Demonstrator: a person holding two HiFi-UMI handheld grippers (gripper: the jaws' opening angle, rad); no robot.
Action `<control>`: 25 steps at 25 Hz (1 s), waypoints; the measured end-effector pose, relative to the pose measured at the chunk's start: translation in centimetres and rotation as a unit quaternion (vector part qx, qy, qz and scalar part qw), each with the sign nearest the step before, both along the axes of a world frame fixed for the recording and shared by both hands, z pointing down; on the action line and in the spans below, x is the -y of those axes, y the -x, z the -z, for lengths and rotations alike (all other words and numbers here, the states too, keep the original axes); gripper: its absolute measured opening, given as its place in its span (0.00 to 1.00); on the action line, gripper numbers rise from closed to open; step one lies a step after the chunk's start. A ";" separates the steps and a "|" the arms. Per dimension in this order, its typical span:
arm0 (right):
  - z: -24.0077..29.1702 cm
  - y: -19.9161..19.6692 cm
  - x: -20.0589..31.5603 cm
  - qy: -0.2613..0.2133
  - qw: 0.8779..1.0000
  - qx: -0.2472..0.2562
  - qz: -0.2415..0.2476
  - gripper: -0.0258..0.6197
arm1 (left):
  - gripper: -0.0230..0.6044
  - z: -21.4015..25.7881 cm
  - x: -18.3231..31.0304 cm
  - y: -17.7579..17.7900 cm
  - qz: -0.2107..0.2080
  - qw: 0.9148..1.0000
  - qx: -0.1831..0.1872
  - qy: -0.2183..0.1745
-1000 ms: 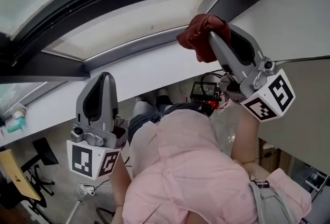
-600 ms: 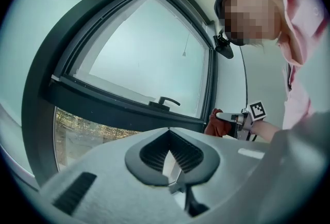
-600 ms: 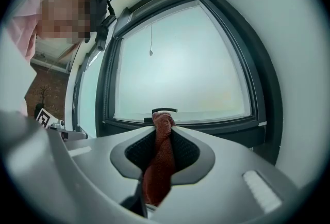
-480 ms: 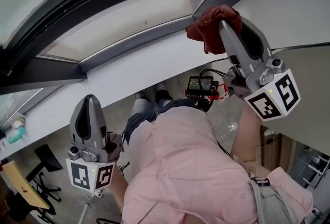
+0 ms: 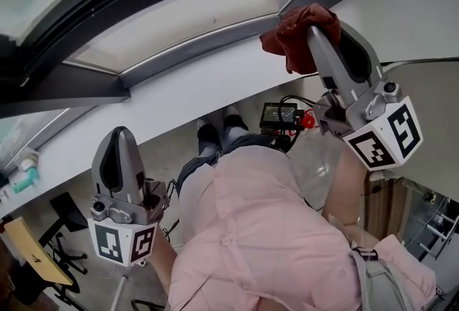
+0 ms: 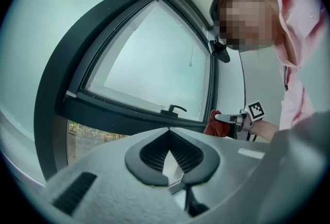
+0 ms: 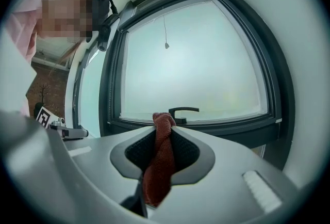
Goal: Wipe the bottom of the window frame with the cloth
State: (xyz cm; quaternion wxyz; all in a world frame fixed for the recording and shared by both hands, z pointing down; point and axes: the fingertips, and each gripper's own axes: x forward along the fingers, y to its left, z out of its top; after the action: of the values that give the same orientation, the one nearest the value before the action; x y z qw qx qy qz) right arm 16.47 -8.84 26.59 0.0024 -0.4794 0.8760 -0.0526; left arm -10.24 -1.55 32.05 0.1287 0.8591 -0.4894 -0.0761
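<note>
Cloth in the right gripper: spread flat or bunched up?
Bunched. The red cloth sits pinched in the right gripper as a twisted strip, wadded into a lump past the jaw tips.

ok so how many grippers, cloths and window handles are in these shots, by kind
grippers: 2, the left gripper and the right gripper
cloth: 1, dark red, clamped in the right gripper
window handle: 1
total: 4
</note>
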 end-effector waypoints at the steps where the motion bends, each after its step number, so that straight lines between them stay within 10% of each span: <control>1: 0.0 0.1 -0.1 0.002 1.000 0.003 -0.001 0.17 | 0.03 -0.2 -0.1 0.0 -0.001 1.000 -0.003 0.005; 25: -3.7 5.8 -1.9 0.019 1.000 -0.019 0.007 0.16 | 0.03 -1.4 -2.0 3.5 -0.011 1.000 0.010 0.000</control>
State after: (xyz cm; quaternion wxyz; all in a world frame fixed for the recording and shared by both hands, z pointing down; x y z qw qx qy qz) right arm 10.70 -6.95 30.26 -0.0233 -0.4741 0.8781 -0.0601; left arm -13.75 0.48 33.49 0.1245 0.8650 -0.4816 -0.0659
